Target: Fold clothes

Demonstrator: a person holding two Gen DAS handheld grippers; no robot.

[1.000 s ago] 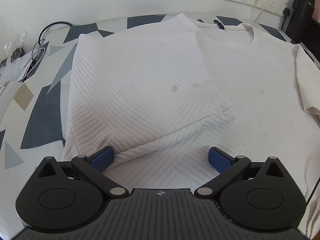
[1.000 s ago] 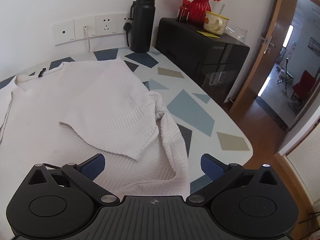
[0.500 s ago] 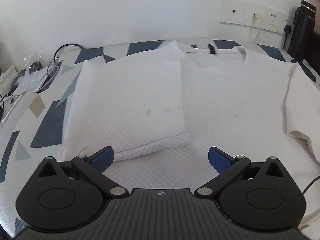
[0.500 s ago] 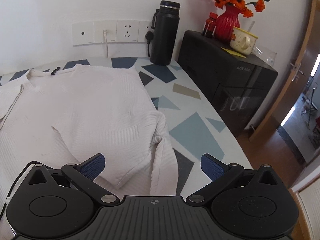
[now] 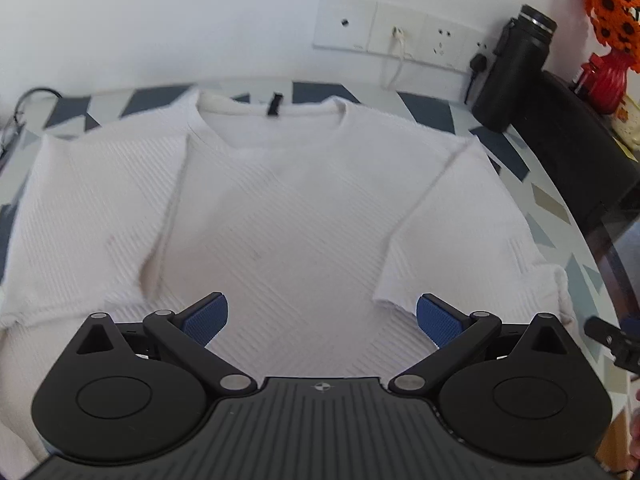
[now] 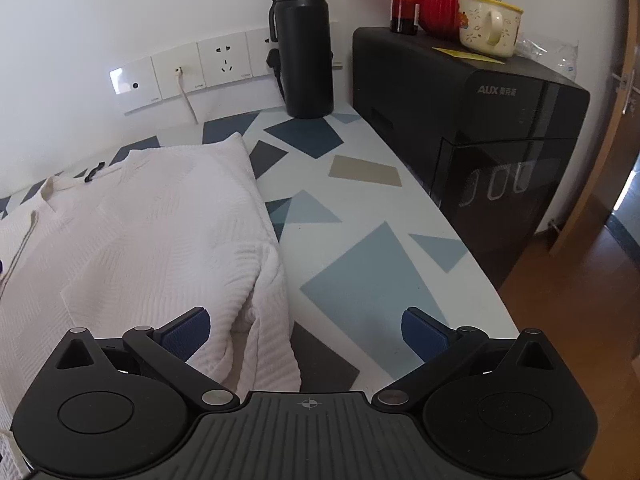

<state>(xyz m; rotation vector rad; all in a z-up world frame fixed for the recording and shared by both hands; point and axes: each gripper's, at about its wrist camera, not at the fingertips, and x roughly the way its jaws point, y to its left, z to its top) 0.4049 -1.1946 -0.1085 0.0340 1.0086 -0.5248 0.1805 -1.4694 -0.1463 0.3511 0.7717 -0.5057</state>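
A white ribbed sweater lies flat on the patterned table, collar at the far side, both sleeves folded in over the body. My left gripper hovers open above the sweater's lower middle, holding nothing. In the right wrist view the sweater's right edge bunches up beside the bare tabletop. My right gripper is open over that bunched edge, its left pad above the cloth and its right pad above the table. A bit of the right gripper shows at the left wrist view's right edge.
A black flask stands at the wall under the sockets. A black appliance at the table's right carries a red vase, a brown bottle and a cream mug. The table edge drops to a wooden floor.
My left gripper has swung right and back, from the folded left sleeve to face the sweater's middle. My right gripper has turned right toward the table edge. Both stay open.
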